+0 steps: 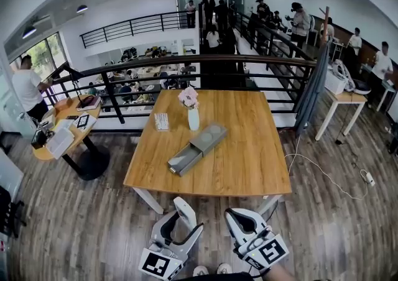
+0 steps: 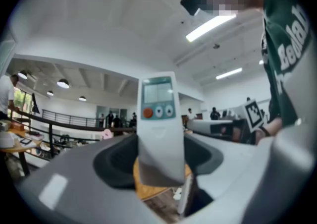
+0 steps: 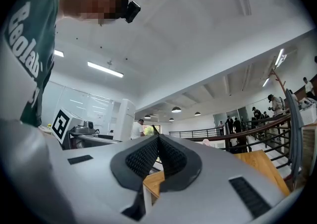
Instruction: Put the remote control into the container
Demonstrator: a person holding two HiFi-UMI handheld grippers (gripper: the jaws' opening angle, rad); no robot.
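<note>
In the left gripper view a white remote control (image 2: 158, 129) with a small screen and an orange button stands upright between the jaws of my left gripper (image 2: 159, 161), which is shut on it. In the head view that left gripper (image 1: 181, 221) hangs below the near edge of the wooden table (image 1: 249, 155), the remote control (image 1: 185, 209) poking out towards it. A long grey container (image 1: 178, 166) lies open at the table's middle, well ahead of both grippers. My right gripper (image 1: 239, 219) is beside the left one; its ribbed pads (image 3: 148, 157) meet with nothing between them.
A white vase (image 1: 193, 119) with pink flowers and a small card (image 1: 161, 121) stand behind the container. A dark railing (image 1: 205, 62) runs past the table's far side. A round side table (image 1: 62, 133) is at left, a white table (image 1: 345, 98) and floor cable (image 1: 323, 174) at right.
</note>
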